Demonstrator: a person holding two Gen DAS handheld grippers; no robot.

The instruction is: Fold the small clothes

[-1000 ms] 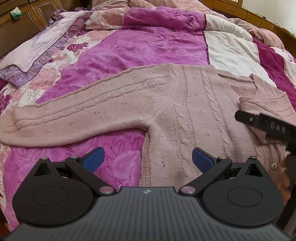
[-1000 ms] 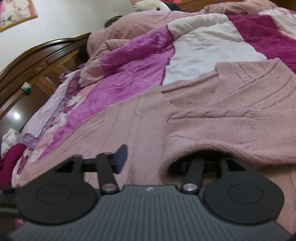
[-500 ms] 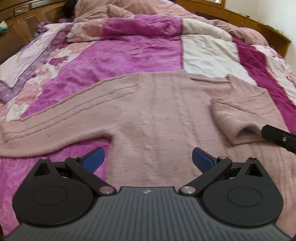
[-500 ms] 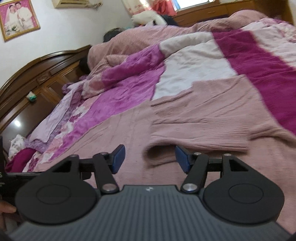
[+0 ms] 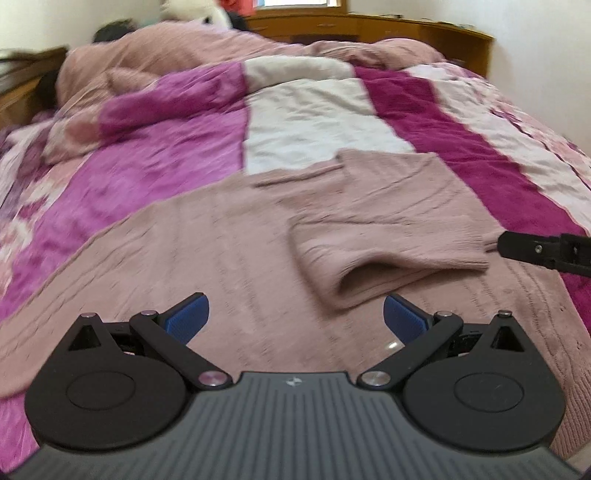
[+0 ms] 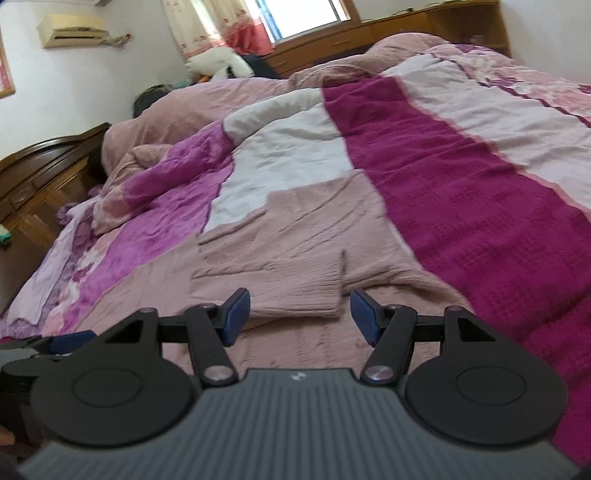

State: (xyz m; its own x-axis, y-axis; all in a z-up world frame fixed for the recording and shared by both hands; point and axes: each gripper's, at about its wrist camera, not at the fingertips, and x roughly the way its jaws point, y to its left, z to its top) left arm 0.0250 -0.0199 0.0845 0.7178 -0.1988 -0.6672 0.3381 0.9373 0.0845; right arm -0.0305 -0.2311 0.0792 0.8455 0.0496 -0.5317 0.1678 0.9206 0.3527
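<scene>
1. Nearest in the left wrist view, the left hand-held gripper [image 5: 295, 317] has its blue pads [image 5: 186, 319] spread wide, with nothing between them; it hangs above the sweater without touching it.
2. Nearest in the right wrist view, the right hand-held gripper [image 6: 299, 314] is also spread, its blue pads [image 6: 364, 315] standing on either side of the sleeve cuff but not pressing on it.
3. Just beyond both, a dusty-pink cable-knit sweater [image 5: 229, 251] lies flat on the bed, across the near part of the quilt.
4. Its right sleeve [image 5: 388, 236] is folded inward over the body, with the ribbed cuff [image 6: 291, 291] lying loosely open toward the grippers.
5. Seen from the left wrist camera, the tip of the right hand-held gripper enters at the right edge, just beside the folded sleeve's outer fold.
6. Seen from the right wrist camera, part of the left hand-held gripper shows at the near left edge.
7. Farther off, the patchwork quilt [image 6: 461, 192] spreads in magenta, violet and white panels.
8. Beyond that, a crumpled pink blanket [image 5: 177, 48] is heaped at the far end of the bed.
9. Farthest, a wooden headboard [image 6: 40, 173] stands at the left, and a wooden cabinet [image 6: 399, 29] runs below a window [image 6: 306, 14].
</scene>
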